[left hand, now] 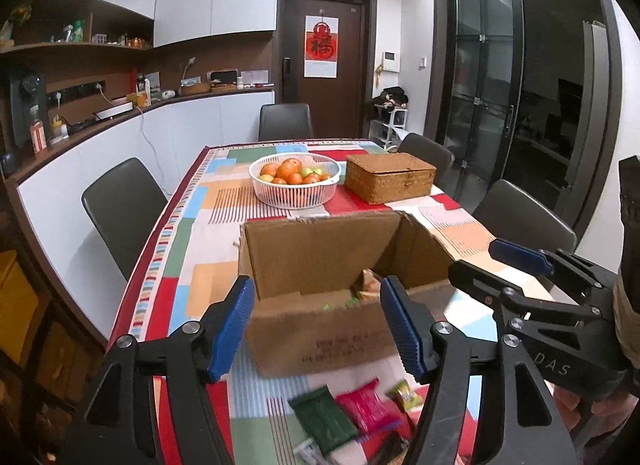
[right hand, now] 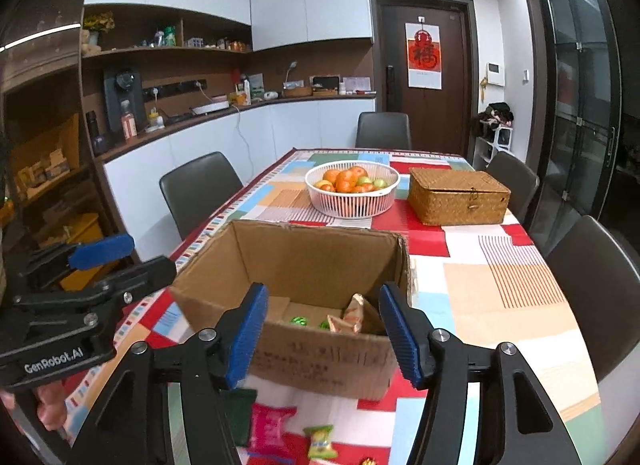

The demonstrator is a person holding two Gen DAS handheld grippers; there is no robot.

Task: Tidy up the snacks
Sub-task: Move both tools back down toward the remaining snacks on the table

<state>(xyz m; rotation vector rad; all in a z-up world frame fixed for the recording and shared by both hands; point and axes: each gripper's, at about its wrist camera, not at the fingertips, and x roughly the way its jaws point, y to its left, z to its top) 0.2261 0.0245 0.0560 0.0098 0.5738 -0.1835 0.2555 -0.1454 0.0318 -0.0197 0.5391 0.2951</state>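
Hovering with jaws spread and empty, both grippers point(left hand: 316, 329) point(right hand: 324, 333) face the box point(right hand: 312, 305), ready for packets point(left hand: 366, 405) at the table's near edge.

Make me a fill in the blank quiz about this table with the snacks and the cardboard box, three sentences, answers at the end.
1. The fruit sits in a white ____ beyond the cardboard box.
2. The lid of the wicker box is ____.
3. The left gripper and the right gripper both have their jaws ____, holding nothing, with the pink snack packet on the tablecloth below.

Answers: basket; closed; open
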